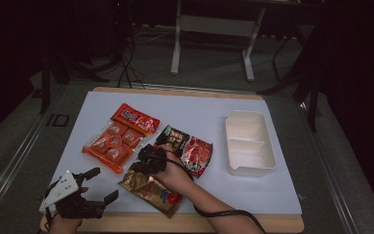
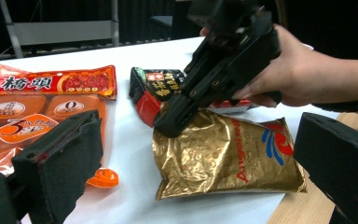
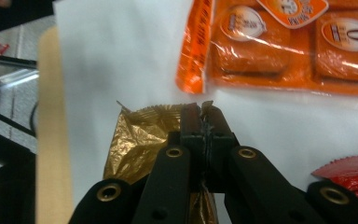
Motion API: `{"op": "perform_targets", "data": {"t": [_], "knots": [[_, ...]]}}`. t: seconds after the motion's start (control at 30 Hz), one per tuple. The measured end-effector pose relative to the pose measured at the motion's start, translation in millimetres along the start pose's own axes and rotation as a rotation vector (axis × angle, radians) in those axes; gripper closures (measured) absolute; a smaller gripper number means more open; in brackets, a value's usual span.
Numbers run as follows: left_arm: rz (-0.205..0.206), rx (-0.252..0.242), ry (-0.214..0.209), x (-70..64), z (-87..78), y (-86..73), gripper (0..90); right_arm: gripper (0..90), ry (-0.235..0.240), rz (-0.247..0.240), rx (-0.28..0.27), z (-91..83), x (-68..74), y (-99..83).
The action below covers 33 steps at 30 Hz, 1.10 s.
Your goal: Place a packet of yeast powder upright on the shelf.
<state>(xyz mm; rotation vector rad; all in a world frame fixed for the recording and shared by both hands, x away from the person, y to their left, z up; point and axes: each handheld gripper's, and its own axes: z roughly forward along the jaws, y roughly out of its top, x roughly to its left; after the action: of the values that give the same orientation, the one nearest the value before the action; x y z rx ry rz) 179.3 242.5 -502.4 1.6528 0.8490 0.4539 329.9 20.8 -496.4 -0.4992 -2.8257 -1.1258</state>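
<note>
A gold foil packet (image 1: pixel 153 192) lies near the table's front edge, its red and blue print facing up (image 2: pixel 233 154). My right gripper (image 1: pixel 137 168) is shut on the packet's crimped top edge (image 3: pixel 204 114), and the foil (image 3: pixel 135 140) wrinkles just behind the jaws. The left gripper view shows that gripper's black body (image 2: pixel 214 70) angled down onto the packet's corner. My left gripper (image 1: pixel 103 184) is open at the front left of the table, holding nothing. Its two padded jaws frame the gold packet (image 2: pixel 196 140) from a short distance.
An orange multi-pack of snacks (image 1: pixel 114 144) lies left of centre, and a black and red noodle packet (image 1: pixel 187 148) sits beside the right hand. At the right stands a white two-compartment tray (image 1: pixel 246 115). A white sheet covers the table, leaving a wooden front edge (image 1: pixel 253 223).
</note>
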Motion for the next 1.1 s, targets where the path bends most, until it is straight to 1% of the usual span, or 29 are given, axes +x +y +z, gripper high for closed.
{"op": "perform_targets", "data": {"t": [0.03,0.07,0.13,0.23,0.3,0.37,0.47,0.67,0.73,0.77,0.9,0.97,1.03,1.07,1.1], "knots": [[0.0,-0.002,0.001,-0.9,0.5,0.1,1.7,89.3,0.007,0.003,-0.003,-2.5,1.1,0.6],[0.002,0.001,-0.001,-1.1,0.7,0.2,1.6,89.3,0.015,0.004,-0.02,-7.9,3.3,1.8],[0.006,0.004,-0.003,-2.1,1.6,0.2,1.6,89.4,0.02,-0.004,-0.036,-13.9,5.5,3.5],[0.009,0.003,-0.002,-2.1,1.6,0.2,1.6,89.5,0.032,-0.001,-0.055,-22.3,7.8,5.2],[0.004,0.0,0.001,-1.6,1.1,0.1,1.6,89.5,0.052,0.006,-0.071,-28.5,8.9,5.5],[-0.004,-0.005,-0.002,-0.9,0.8,0.2,1.6,89.6,0.061,0.004,-0.084,-33.9,10.3,5.3],[-0.006,-0.005,0.0,-0.8,1.3,0.1,1.6,89.6,0.086,0.017,-0.102,-40.9,10.7,4.0],[-0.001,-0.009,0.004,-1.8,1.4,0.3,1.6,89.7,0.099,0.024,-0.136,-58.0,12.7,1.2],[-0.002,-0.011,0.006,-1.3,1.1,0.5,1.7,89.7,0.124,0.038,-0.152,-64.2,13.8,0.6],[-0.003,-0.015,0.008,-1.2,1.0,0.6,1.6,89.7,0.128,0.036,-0.156,-67.5,14.7,0.6],[-0.003,-0.012,0.015,-0.8,1.0,0.5,1.6,89.7,0.113,0.021,-0.17,-81.6,17.2,2.6],[-0.005,-0.008,0.017,-0.7,1.8,0.3,1.6,89.7,0.102,0.023,-0.185,-89.0,15.3,3.4],[-0.004,-0.004,0.017,-0.6,2.3,0.0,1.6,89.7,0.078,0.021,-0.209,-101.1,11.2,5.0],[-0.006,-0.005,0.015,-0.7,2.5,0.0,1.6,89.7,0.078,0.021,-0.209,-101.1,11.2,5.0],[-0.006,-0.004,0.014,-0.8,2.6,0.1,1.6,89.7,0.074,0.033,-0.22,-106.0,9.1,5.6]]}}
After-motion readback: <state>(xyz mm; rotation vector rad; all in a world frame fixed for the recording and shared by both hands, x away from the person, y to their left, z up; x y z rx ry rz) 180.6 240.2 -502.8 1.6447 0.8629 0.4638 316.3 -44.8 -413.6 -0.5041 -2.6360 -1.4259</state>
